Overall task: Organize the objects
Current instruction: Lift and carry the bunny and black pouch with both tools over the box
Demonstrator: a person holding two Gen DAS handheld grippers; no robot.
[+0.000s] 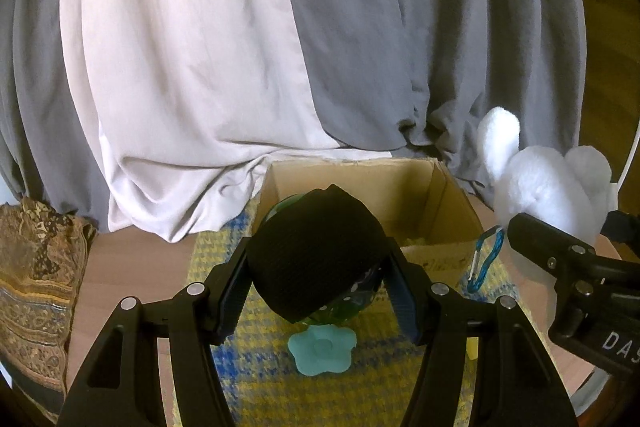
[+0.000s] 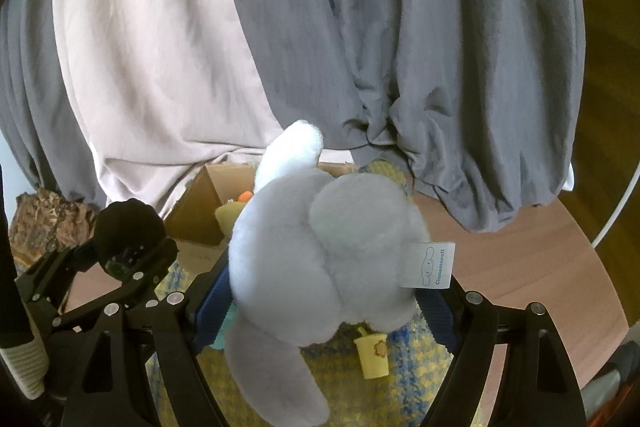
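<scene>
Now: left gripper (image 1: 316, 291) clamps black-sleeved object (image 1: 316, 251), contents obscured | right gripper (image 2: 324, 311) clamps plush (image 2: 324, 259)

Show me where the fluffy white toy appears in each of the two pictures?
Left wrist view: white plush toy at far right, behind the right gripper.
Right wrist view: plush toy fills the centre, clamped in the gripper.
Shared landmark: cardboard box.
</scene>
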